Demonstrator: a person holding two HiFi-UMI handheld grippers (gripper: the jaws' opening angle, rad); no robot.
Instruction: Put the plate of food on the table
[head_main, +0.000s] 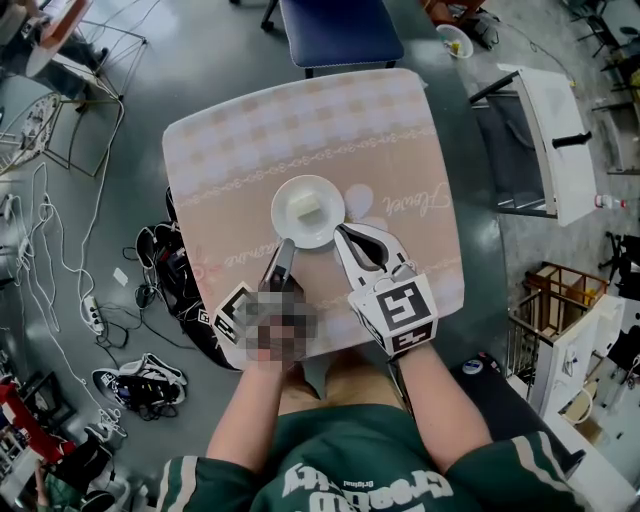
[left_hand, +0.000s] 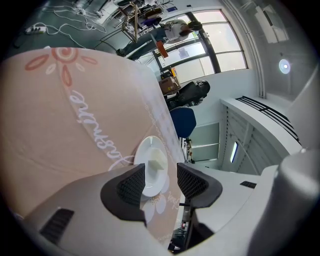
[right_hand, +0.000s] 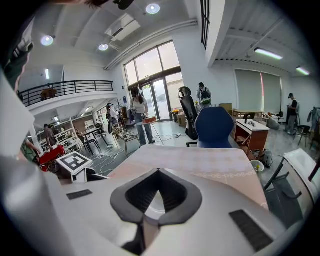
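Note:
A white plate (head_main: 286, 196) holding a pale block of food (head_main: 305, 207) rests flat on the beige checked tablecloth (head_main: 250, 130), near the table's front edge. My left gripper (head_main: 285, 248) points at the plate's near rim. In the left gripper view, the left gripper (left_hand: 161, 175) is open, with the plate (left_hand: 145, 152) and the food (left_hand: 157, 162) showing in the gap beyond the tips. My right gripper (head_main: 342, 234) lies at the plate's near right rim. In the right gripper view the right gripper (right_hand: 157, 171) has its tips touching, shut, with a white sliver of plate (right_hand: 156, 205) behind them.
A blue chair (head_main: 340, 30) stands at the table's far side. A white desk (head_main: 555, 130) is off to the right. Cables and shoes (head_main: 140, 375) litter the floor on the left. Several people (right_hand: 137, 117) stand far back by the windows.

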